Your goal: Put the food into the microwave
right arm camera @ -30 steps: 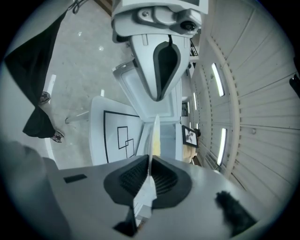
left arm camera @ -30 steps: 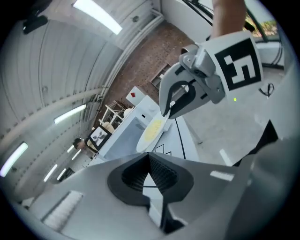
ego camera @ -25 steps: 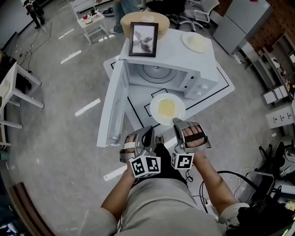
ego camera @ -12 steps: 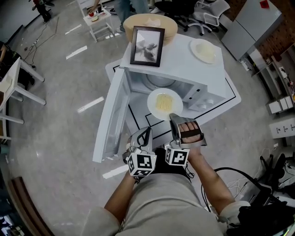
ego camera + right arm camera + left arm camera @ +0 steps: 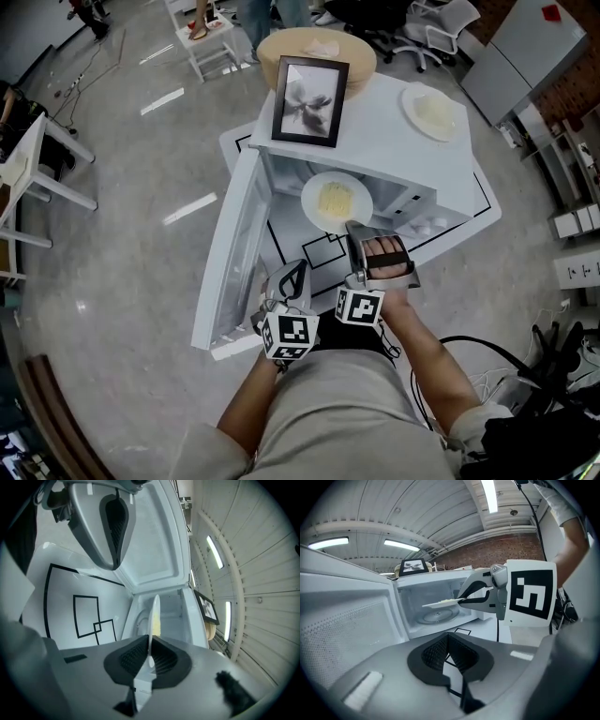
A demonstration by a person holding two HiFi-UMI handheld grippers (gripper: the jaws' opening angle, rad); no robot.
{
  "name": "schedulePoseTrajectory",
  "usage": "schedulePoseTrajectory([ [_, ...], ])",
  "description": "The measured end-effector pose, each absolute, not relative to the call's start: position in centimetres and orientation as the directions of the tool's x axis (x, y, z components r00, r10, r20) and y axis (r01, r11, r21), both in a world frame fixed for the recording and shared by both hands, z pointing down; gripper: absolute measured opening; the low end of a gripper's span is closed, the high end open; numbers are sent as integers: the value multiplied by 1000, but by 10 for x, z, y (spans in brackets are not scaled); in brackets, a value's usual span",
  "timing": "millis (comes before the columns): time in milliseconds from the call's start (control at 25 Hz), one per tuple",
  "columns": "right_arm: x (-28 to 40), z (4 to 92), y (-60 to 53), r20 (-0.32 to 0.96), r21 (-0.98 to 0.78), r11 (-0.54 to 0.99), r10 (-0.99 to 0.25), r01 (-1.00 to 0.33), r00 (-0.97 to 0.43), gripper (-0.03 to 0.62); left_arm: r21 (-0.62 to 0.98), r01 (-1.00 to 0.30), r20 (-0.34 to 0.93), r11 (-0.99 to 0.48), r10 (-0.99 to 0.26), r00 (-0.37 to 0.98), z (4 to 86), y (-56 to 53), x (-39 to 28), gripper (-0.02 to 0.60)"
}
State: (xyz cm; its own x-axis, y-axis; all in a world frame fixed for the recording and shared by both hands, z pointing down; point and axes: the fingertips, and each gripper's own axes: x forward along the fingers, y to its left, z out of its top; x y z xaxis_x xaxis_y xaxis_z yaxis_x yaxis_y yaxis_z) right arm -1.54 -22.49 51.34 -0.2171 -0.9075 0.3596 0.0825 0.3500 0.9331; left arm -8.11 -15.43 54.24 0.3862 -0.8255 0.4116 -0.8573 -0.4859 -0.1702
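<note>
A white plate of yellow food [image 5: 336, 202] hangs level at the mouth of the open white microwave [image 5: 384, 141]. My right gripper [image 5: 354, 228] is shut on the plate's near rim. In the right gripper view the plate [image 5: 154, 616] runs edge-on from between the pads of the right gripper [image 5: 150, 641] toward the cavity. My left gripper [image 5: 292, 274] sits lower and to the left, near the open door [image 5: 234, 253], shut with nothing in it. In the left gripper view its own jaws [image 5: 449, 639] are together. Beyond them are the plate [image 5: 440, 604] and the glass turntable [image 5: 436, 617].
On top of the microwave stand a framed picture [image 5: 309, 89] and another white plate [image 5: 433, 108]. A round wooden bowl [image 5: 314, 47] sits behind it. The microwave rests on a white platform with black taped lines [image 5: 309, 248]. A person's legs and small tables are farther off.
The plate has moved forward from over the platform up to the microwave's opening, carried by the right gripper. The left gripper has followed forward, sunk a little and rolled.
</note>
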Motion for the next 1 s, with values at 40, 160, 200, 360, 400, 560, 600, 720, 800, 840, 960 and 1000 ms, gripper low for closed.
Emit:
schedulePoseTrajectory([
  [40, -16, 516, -229, 365, 931, 356, -906, 81, -214, 26, -166, -859, 412, -484, -826, 386, 544, -156, -81, 8],
  [160, -16, 524, -241, 385, 923, 376, -901, 83, -199, 26, -155, -865, 415, -478, -826, 382, 547, -160, -83, 8],
  [200, -16, 526, -245, 392, 920, 382, -900, 87, -193, 27, -153, -865, 417, -478, -825, 382, 548, -162, -83, 8],
  [360, -16, 534, -259, 406, 914, 394, -896, 97, -181, 26, -147, -866, 424, -477, -822, 381, 552, -164, -83, 8],
  [400, -17, 536, -264, 408, 913, 397, -895, 97, -181, 27, -146, -867, 426, -477, -821, 380, 553, -165, -83, 8],
  [560, -19, 546, -278, 424, 905, 410, -889, 109, -173, 27, -134, -871, 430, -472, -820, 378, 557, -169, -82, 8],
  [600, -20, 548, -282, 429, 903, 415, -887, 110, -173, 27, -129, -873, 431, -469, -820, 377, 558, -170, -81, 8],
  [720, -22, 554, -291, 442, 897, 427, -881, 116, -170, 26, -122, -879, 431, -461, -822, 371, 559, -172, -82, 8],
  [800, -23, 558, -298, 447, 894, 433, -879, 117, -164, 28, -122, -880, 432, -458, -823, 369, 559, -173, -82, 8],
  [840, -23, 559, -301, 450, 893, 436, -878, 116, -161, 28, -122, -881, 433, -457, -823, 367, 560, -173, -82, 8],
  [960, -24, 562, -311, 459, 888, 444, -875, 121, -154, 28, -113, -886, 439, -450, -822, 361, 563, -173, -83, 8],
  [1000, -24, 564, -314, 462, 886, 447, -874, 122, -150, 28, -109, -889, 440, -445, -823, 358, 563, -174, -83, 8],
])
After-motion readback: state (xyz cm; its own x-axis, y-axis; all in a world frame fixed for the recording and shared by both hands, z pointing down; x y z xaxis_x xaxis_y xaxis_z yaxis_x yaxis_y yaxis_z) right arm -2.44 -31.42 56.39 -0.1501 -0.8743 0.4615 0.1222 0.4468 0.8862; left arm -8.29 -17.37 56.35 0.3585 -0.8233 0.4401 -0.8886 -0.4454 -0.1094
